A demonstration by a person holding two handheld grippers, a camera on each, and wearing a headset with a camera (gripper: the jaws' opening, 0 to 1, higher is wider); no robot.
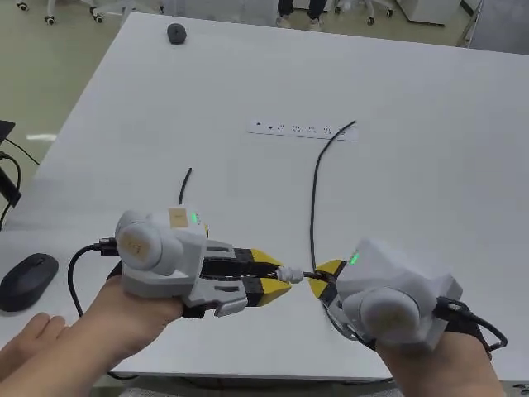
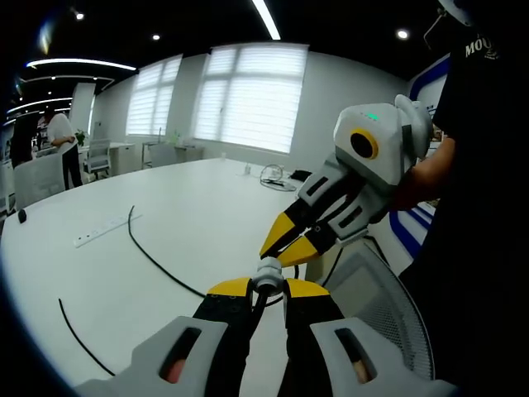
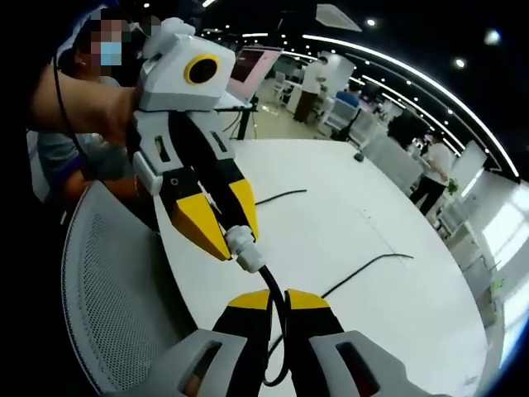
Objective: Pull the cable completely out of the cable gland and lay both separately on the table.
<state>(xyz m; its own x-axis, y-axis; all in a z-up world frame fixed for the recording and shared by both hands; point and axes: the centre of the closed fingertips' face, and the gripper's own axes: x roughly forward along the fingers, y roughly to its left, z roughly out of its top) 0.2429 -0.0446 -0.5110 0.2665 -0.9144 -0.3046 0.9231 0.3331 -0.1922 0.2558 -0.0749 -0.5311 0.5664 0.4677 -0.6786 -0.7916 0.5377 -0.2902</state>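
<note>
A white cable gland (image 1: 290,273) is held above the table's front edge, with my left gripper (image 1: 281,279) shut on it. A long black cable (image 1: 313,198) leaves the gland and runs away across the white table (image 1: 413,165) toward the power strip. My right gripper (image 1: 318,279) is shut on the cable just right of the gland. In the left gripper view the gland (image 2: 268,271) sits between my yellow jaws, with the right gripper (image 2: 285,244) close behind it. In the right gripper view the cable (image 3: 269,281) passes from my jaws up into the gland (image 3: 245,246), which the left gripper (image 3: 231,236) pinches.
A white power strip (image 1: 302,130) lies mid-table by the cable's far end. A short black wire (image 1: 185,184) lies to the left. A dark mouse (image 1: 28,279) sits at the near left and another dark object (image 1: 176,33) far back. A mesh chair (image 3: 116,281) is below the grippers.
</note>
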